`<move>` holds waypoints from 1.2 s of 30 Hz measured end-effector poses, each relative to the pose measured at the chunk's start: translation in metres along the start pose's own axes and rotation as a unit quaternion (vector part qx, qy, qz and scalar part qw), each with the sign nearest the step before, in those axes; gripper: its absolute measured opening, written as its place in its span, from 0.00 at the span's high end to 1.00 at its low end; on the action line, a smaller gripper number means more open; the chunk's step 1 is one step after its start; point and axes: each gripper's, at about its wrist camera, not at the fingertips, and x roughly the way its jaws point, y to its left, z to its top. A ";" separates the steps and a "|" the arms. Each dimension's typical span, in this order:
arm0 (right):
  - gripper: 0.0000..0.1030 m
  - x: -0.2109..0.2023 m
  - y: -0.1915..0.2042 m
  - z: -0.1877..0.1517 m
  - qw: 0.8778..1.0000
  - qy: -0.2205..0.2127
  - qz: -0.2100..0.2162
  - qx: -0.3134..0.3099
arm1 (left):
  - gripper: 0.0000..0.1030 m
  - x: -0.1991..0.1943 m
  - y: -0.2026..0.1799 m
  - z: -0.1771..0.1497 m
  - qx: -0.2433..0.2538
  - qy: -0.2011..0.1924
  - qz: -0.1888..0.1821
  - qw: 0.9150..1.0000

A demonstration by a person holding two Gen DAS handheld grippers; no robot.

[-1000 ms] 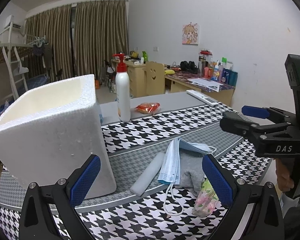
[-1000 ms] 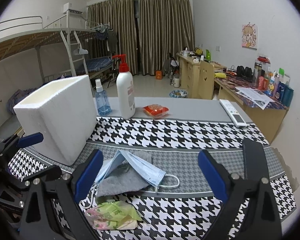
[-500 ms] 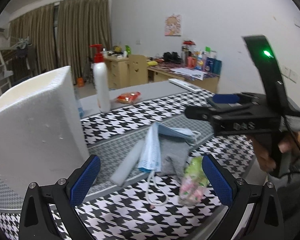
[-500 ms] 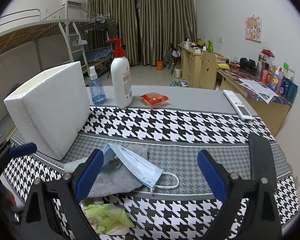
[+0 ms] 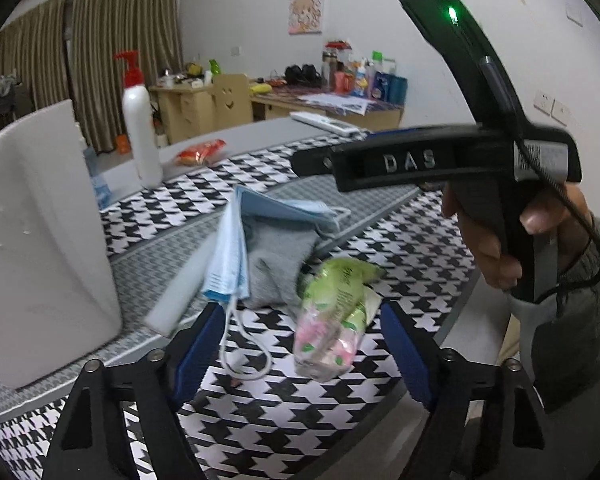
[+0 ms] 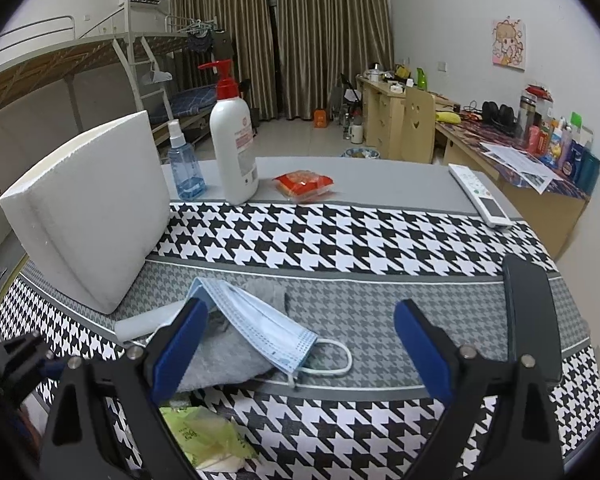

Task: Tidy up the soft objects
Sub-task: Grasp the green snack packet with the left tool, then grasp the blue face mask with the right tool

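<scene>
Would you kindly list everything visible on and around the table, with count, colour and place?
Foam box: one, white, table's left.
Face mask: one, blue, draped over grey cloth.
Foam strip: one, white, beside the box.
Tissue pack: one, green-pink, near edge.
Pump bottle: one, white, red pump, far side.
Spray bottle: one, blue, beside it.
Snack packet: one, red.
Remote: one, white, far right.
Left gripper: open.
Right gripper: open.

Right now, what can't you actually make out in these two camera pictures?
- Foam box inside: both views show only its outer walls.
- Gray cloth: the blue mask covers part of it.
- Green packet: right view, gripper finger hides part.
- Pump bottle label: too small.
</scene>
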 end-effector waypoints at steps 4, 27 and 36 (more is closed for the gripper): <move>0.06 0.002 0.001 0.002 1.000 0.002 0.002 -0.006 | 0.32 0.011 -0.005 -0.001 0.003 0.021 -0.006 1.000; 0.15 0.028 0.001 0.004 0.999 0.034 0.015 0.000 | 0.72 0.019 -0.007 -0.006 0.013 0.048 -0.027 0.998; 0.23 0.033 0.012 0.003 0.998 0.048 0.025 -0.011 | 0.72 0.007 -0.003 -0.013 0.011 0.040 -0.044 0.998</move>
